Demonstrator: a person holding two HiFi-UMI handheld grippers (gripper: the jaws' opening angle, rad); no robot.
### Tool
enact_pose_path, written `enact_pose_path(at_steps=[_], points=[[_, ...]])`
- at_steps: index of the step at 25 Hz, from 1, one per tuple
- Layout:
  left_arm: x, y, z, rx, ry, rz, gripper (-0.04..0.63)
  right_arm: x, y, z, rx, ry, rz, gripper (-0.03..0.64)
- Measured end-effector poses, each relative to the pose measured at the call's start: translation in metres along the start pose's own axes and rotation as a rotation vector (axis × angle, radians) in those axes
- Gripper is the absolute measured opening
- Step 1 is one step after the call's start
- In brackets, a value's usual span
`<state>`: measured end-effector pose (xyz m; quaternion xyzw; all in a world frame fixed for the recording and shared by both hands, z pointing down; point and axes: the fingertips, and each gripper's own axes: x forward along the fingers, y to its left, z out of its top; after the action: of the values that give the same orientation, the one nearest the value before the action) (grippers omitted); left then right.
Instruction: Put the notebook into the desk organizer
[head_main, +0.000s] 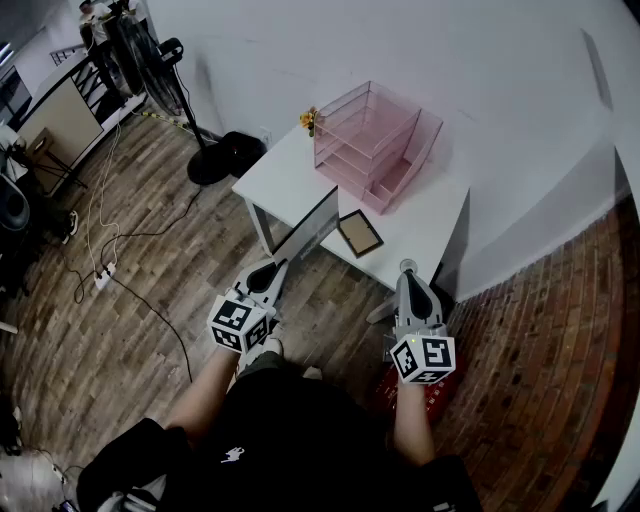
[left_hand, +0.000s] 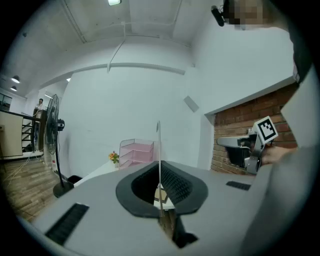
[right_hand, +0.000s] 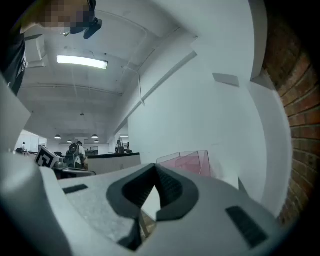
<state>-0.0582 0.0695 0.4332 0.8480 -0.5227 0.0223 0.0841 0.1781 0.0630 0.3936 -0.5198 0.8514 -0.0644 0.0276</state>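
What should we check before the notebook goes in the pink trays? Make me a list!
1. Left tool gripping the notebook: ok, its jaws are shut on the thin edge.
2. Desk organizer standing steady on the white table: ok.
3. Trays free: ok, they look empty through the pink plastic.
4. Way clear: not ok, a small framed board lies flat in front of the organizer, so the notebook probably needs to go over it.
5. Right tool out of the way: ok, it is shut, holds nothing and sits off to the side.
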Motion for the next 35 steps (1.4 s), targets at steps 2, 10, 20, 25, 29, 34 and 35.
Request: enact_pose_path(at_steps=[2,10,20,25,29,34,35], points=[[0.002,0.0,-0.001,0.001,0.001,0.003,0.011,0.0,0.0,0.0,-0.005,-0.002,0.005,0.002],[0.008,0.001,-0.007,-0.036,0.011,0.001,0.011,-0.001,-0.007,-0.003,0.025,-0.004,0.019,0.003],[0.011,0.004,-0.022,-0.064,0.058,0.015,0.011,-0.002,-0.013,-0.018,0.06,0.013,0.032,0.003],[0.026,0.008,-0.028,-0.076,0.081,0.003,0.011,0.009,-0.018,-0.022,0.066,0.026,0.031,0.003],[0.042,0.018,-0.034,-0.084,0.102,-0.013,0.011,0.025,-0.019,-0.029,0.073,0.05,0.036,0.003],[0.07,0.036,-0.036,-0.105,0.118,-0.041,0.011,0.05,-0.026,-0.036,0.076,0.077,0.017,0.003],[0.076,0.039,-0.038,-0.11,0.123,-0.049,0.011,0.056,-0.027,-0.037,0.077,0.082,0.014,0.003]])
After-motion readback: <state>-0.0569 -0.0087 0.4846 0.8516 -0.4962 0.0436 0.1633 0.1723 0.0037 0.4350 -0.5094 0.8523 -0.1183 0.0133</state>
